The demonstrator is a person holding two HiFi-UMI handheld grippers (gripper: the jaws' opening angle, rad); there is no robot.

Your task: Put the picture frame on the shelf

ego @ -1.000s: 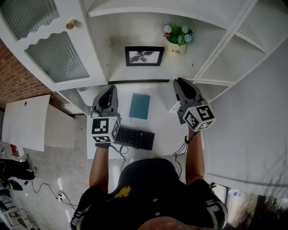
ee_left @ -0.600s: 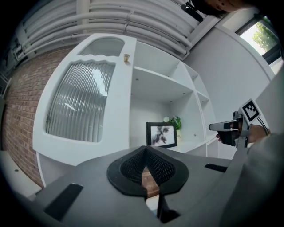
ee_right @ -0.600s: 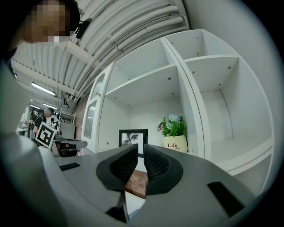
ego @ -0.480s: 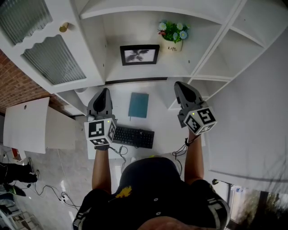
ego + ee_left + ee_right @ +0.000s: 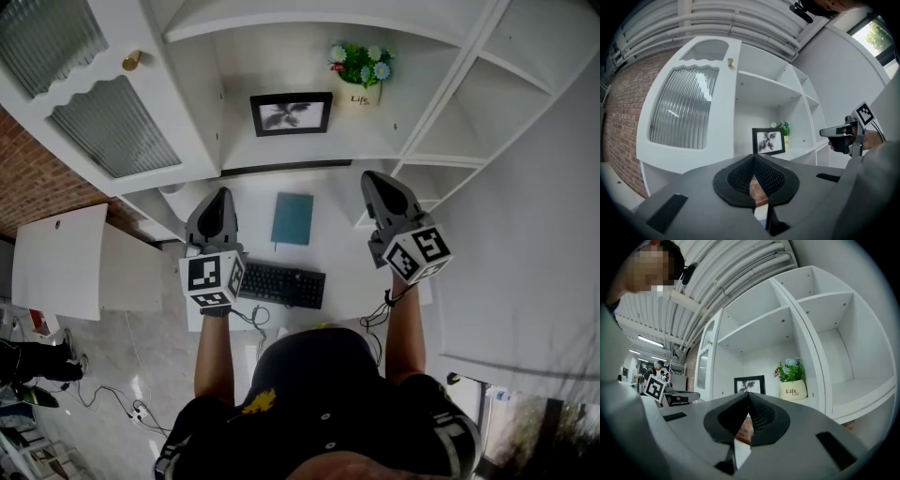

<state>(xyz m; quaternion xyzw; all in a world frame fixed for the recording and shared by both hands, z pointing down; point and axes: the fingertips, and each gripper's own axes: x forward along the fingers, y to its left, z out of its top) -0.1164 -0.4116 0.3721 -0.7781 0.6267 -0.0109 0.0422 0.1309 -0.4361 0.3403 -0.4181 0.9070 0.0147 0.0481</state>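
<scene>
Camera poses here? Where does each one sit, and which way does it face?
Head view: on the head, steeply down at desk and shelf; shows arms, left gripper, right gripper.
Left gripper view: on the left gripper, along its shut jaws toward the frame; right gripper at right.
Right gripper view: on the right gripper, along its shut jaws toward frame and plant; left gripper at left.
Shared: all see the frame on the shelf.

Brick wall [image 5: 28, 178] left of a white cabinet's ribbed-glass door [image 5: 117, 127]; pale, perhaps tiled, floor [image 5: 131, 375].
</scene>
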